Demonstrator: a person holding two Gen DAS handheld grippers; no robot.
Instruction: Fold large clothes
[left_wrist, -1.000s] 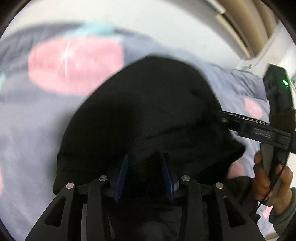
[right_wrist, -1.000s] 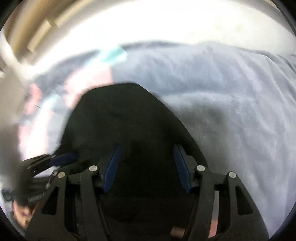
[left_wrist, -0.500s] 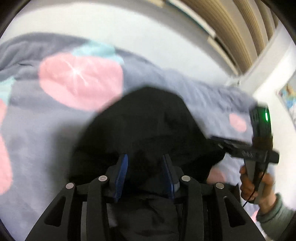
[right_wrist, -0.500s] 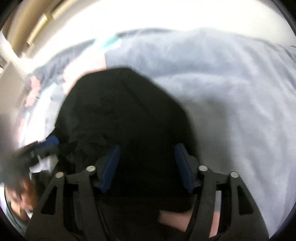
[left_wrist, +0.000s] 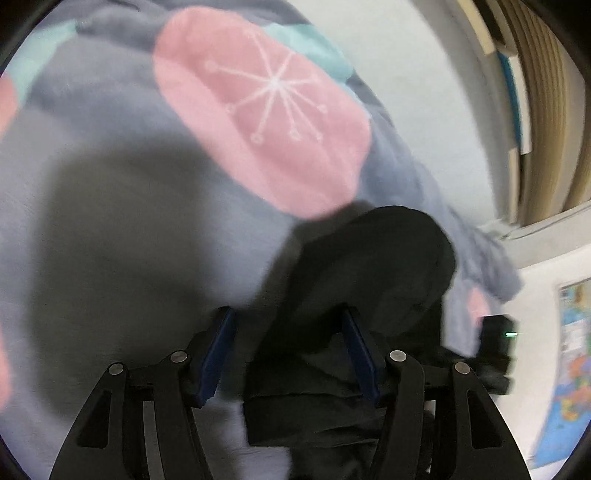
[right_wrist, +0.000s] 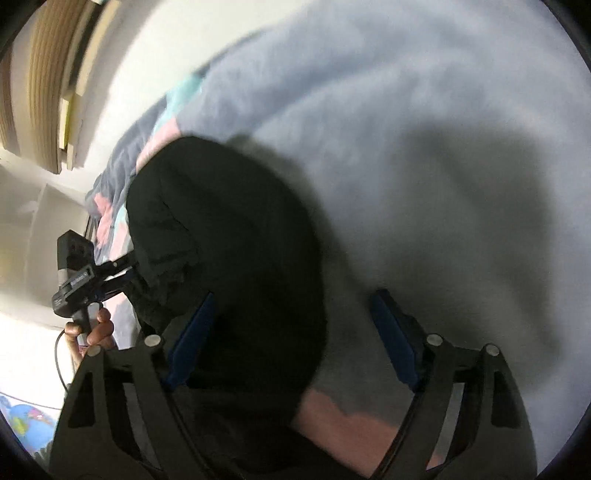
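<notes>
On the bed's grey fleece blanket (left_wrist: 110, 229) lies the black garment (right_wrist: 236, 236), bunched, both the left claw (left_wrist: 286, 354) and right claw (right_wrist: 291, 343) spread and holding nothing; released unflattened, its soft folds could slump or spring open.

Both grippers, shut on the garment (left_wrist: 373, 273) earlier, have been opened, the left gripper (left_wrist: 288, 354) and the right gripper (right_wrist: 291, 339) now standing with jaws wide apart, and the garment has been dropped in a heap on the blanket (left_wrist: 122, 229).
</notes>
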